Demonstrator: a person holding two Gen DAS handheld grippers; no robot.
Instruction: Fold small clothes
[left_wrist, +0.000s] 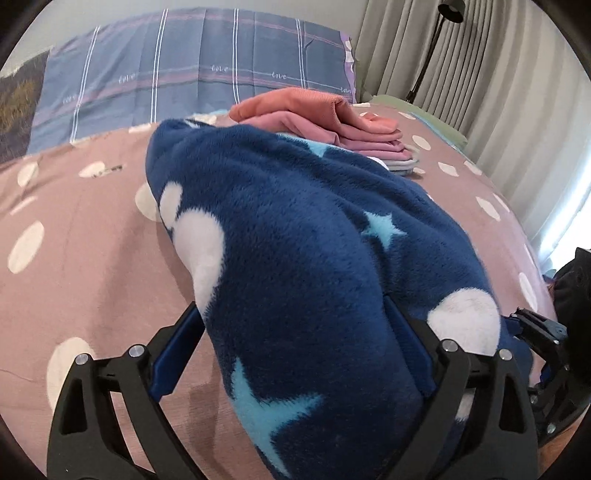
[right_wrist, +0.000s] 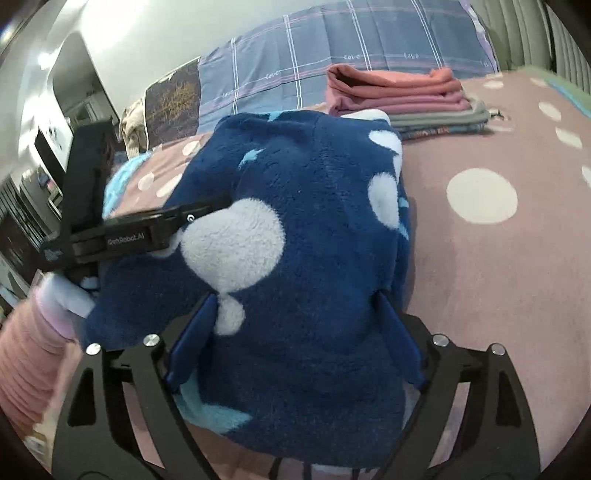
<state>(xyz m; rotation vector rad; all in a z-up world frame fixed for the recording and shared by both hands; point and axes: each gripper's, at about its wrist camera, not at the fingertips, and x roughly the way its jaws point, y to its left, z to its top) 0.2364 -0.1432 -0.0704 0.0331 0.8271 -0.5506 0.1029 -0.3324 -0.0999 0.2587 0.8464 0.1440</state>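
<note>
Fleece (left_wrist: 295, 258) hangs pinched in my left gripper (left_wrist: 291, 350) and right gripper (right_wrist: 295, 339) mid-fold over the bed (left_wrist: 92, 240); next I'd lay it flat.

polka-dot bedspread (left_wrist: 92, 258), plaid pillow (left_wrist: 192, 70), curtains (left_wrist: 498, 81)

A navy fleece garment (left_wrist: 303, 229) dotted with white blobs and pale-blue stars lies on a dusty-pink, white-spotted bedspread (left_wrist: 85, 229), near folded coral, pink and grey clothes (right_wrist: 399, 96) and a blue plaid pillow (left_wrist: 192, 62).
</note>
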